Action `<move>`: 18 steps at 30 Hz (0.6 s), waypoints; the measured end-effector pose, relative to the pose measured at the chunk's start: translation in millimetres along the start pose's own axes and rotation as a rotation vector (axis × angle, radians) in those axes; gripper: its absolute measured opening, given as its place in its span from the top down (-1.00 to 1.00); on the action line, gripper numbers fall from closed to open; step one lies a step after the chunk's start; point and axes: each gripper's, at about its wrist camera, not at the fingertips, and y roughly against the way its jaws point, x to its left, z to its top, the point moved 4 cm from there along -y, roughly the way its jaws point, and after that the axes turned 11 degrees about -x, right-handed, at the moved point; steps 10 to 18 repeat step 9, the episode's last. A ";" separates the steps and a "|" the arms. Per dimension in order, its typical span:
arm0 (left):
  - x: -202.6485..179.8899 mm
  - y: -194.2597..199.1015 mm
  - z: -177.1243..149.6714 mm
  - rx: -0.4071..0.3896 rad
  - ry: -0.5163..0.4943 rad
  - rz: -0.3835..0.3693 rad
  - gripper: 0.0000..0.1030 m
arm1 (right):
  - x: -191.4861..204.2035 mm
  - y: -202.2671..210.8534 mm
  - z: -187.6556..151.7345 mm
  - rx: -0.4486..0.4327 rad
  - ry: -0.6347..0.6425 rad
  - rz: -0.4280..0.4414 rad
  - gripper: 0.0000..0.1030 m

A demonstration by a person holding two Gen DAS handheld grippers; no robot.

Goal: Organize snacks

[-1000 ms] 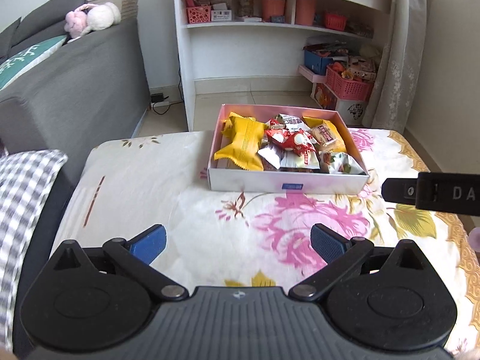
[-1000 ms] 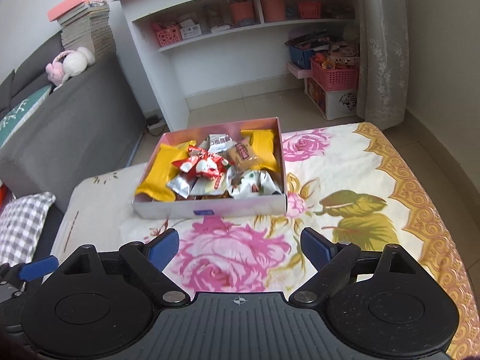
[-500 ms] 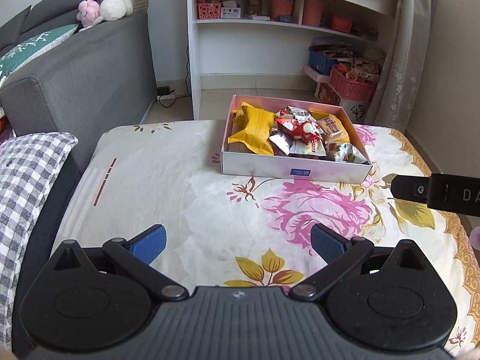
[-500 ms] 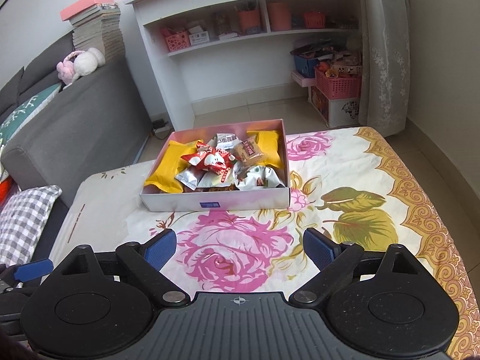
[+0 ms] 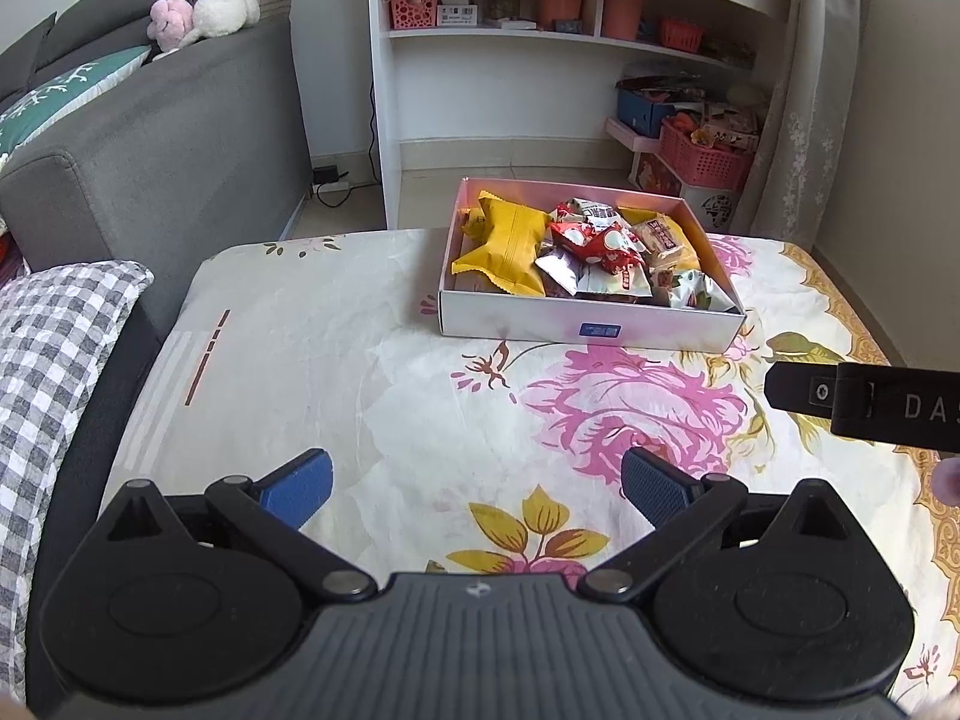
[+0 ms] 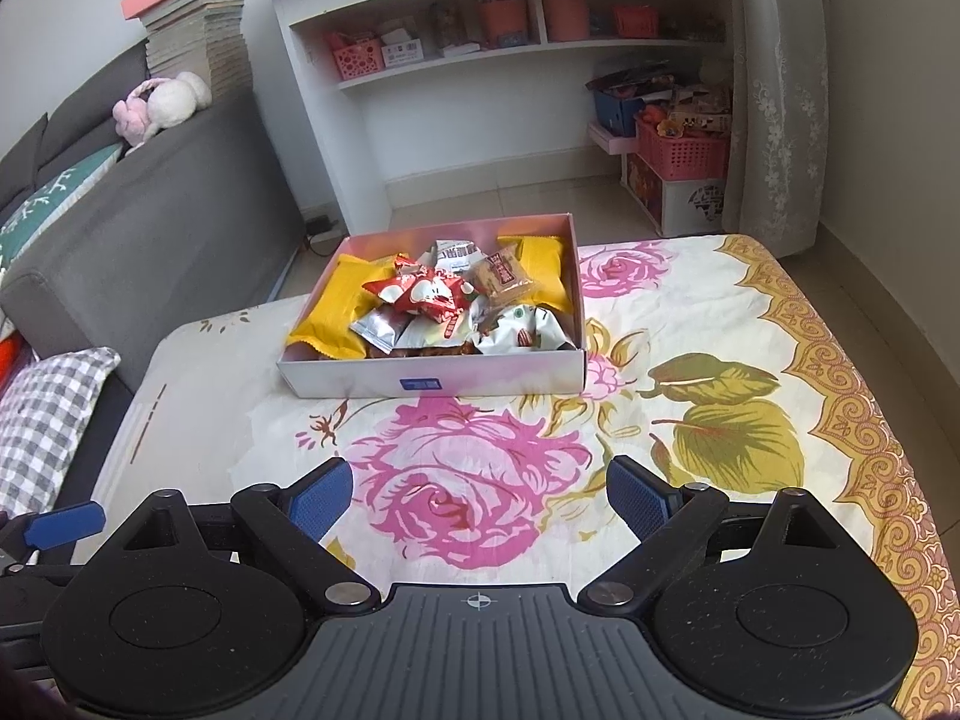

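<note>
A pink-white cardboard box point(image 5: 591, 329) point(image 6: 432, 382) stands at the far side of the flowered tablecloth, filled with several snack packets. Among them are a yellow packet point(image 5: 510, 243) point(image 6: 342, 315) and a red packet point(image 5: 600, 243) point(image 6: 426, 294). My left gripper point(image 5: 477, 483) hovers open over the near cloth, well short of the box, nothing between its blue pads. My right gripper point(image 6: 477, 495) is also open and holds nothing, facing the box from the near side. In the left wrist view, a black part of the right gripper point(image 5: 864, 408) shows at the right edge.
A grey sofa point(image 5: 150, 138) with a checked cushion point(image 5: 54, 348) borders the table on the left. Behind the table stand a white shelf unit point(image 5: 540, 60) and pink baskets point(image 5: 702, 156) on the floor. A curtain point(image 6: 774, 90) hangs at right.
Both grippers have drawn back and up from the box, which now looks smaller and farther. Both stay open with nothing in them. The box and packets have not moved.
</note>
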 end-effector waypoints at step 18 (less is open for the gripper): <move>-2.2 -13.0 -8.7 0.049 -0.021 -0.031 -1.00 | 5.7 -5.2 -4.7 -0.001 0.026 -0.002 -0.88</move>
